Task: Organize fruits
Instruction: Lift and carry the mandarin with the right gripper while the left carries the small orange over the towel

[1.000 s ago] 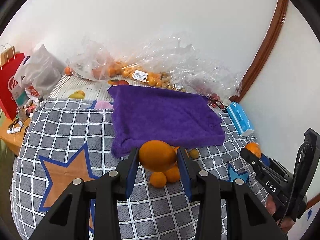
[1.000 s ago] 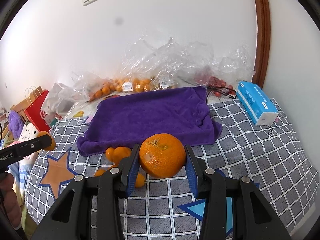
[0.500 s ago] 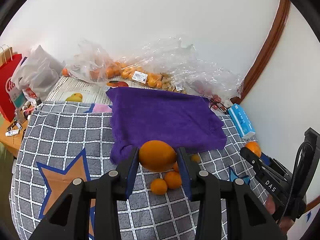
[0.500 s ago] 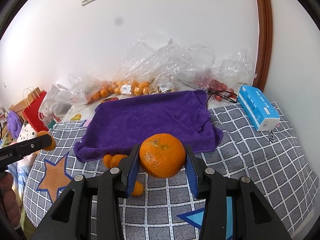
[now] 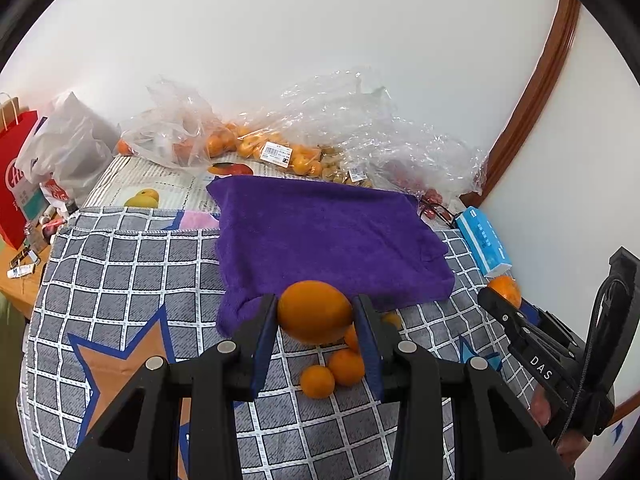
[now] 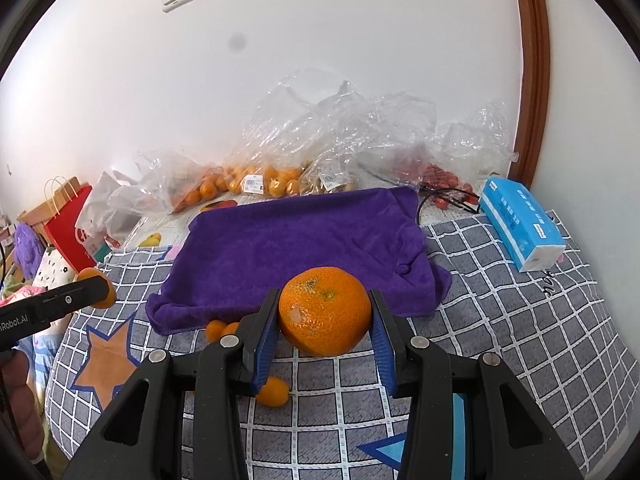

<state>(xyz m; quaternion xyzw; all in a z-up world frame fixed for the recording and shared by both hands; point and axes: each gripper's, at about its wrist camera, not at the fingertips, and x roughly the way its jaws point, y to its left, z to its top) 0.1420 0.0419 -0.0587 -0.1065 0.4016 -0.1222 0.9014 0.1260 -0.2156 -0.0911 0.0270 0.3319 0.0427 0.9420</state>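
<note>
While pinched, dimpled round mandarin [image 6: 324, 310]; plush towel [image 6: 304, 248].

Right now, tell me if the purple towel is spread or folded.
Spread: the towel lies flat and open on the checked cover, nothing on it.

Both grippers have lifted their oranges slightly, so the small oranges [image 5: 346, 366] now sit lower in view.

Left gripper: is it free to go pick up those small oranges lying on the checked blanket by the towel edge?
Probably not yet. The left gripper is shut on a smooth orange, so its jaws are full. The small oranges lie uncovered on the checked blanket, just below the purple towel; nothing else blocks them.
</note>
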